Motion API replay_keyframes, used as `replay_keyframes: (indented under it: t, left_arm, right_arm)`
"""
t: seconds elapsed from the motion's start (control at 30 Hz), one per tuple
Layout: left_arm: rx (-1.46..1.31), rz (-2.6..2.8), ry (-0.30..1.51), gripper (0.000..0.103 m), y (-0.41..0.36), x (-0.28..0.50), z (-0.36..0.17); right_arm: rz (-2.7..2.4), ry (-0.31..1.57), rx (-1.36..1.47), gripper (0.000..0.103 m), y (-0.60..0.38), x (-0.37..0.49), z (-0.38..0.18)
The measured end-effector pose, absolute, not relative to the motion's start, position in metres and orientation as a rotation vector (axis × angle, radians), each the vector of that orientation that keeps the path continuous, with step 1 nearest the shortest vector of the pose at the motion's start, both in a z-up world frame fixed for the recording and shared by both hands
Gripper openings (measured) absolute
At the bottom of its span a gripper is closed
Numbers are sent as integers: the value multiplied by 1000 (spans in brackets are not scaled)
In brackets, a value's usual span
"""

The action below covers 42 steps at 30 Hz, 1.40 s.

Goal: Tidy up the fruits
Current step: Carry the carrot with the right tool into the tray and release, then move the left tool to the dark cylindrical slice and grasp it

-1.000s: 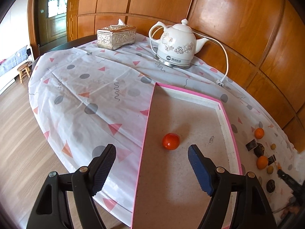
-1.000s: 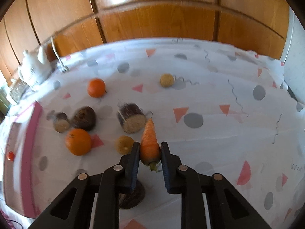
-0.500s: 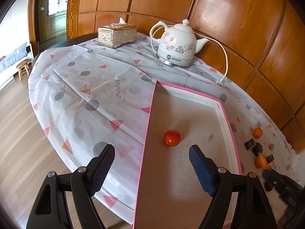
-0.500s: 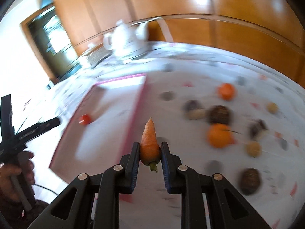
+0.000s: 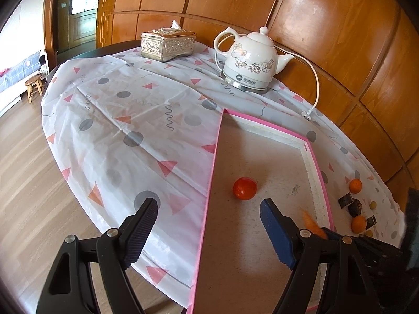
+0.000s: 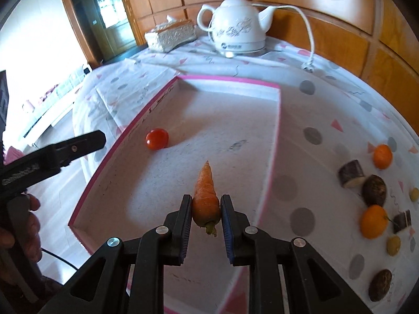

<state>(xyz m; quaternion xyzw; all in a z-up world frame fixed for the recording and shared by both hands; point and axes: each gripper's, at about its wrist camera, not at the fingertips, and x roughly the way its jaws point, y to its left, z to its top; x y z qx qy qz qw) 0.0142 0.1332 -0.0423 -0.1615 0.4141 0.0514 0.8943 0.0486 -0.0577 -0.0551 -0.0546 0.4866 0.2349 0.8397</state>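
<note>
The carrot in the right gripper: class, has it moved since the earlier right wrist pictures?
Yes. The carrot, clamped in the right gripper, has travelled from above the tablecloth beside the scattered fruit to above the pink-rimmed tray.

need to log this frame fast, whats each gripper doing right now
left gripper: open, nothing between its jaws.
right gripper: shut on the carrot, held above the pink-rimmed tray.

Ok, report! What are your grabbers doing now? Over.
Right gripper shut on carrot, over pink tray. Left gripper open, empty. Tomato in tray, not blocking.
</note>
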Motion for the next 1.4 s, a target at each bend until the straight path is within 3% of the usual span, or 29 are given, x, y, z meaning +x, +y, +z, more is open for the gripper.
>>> replay_keyframes:
  t: [0.17, 0.27, 0.4, 0.8, 1.4]
  left_arm:
    - [-337, 113, 865, 81, 135, 15, -45]
    - [-339, 114, 869, 81, 136, 15, -46]
    - [-334, 109, 872, 81, 135, 16, -46]
    - [-320, 82, 867, 81, 127, 16, -42]
    - [-244, -15, 874, 81, 94, 20, -30]
  right_arm:
    - [504, 1043, -144, 23, -46, 50, -66]
    - [500, 1037, -139, 30, -47, 49, -66]
    - [474, 1024, -99, 33, -57, 45, -60]
    - [268, 911, 26, 35, -133, 7, -29]
    - [-143, 919, 199, 35, -274, -39, -41]
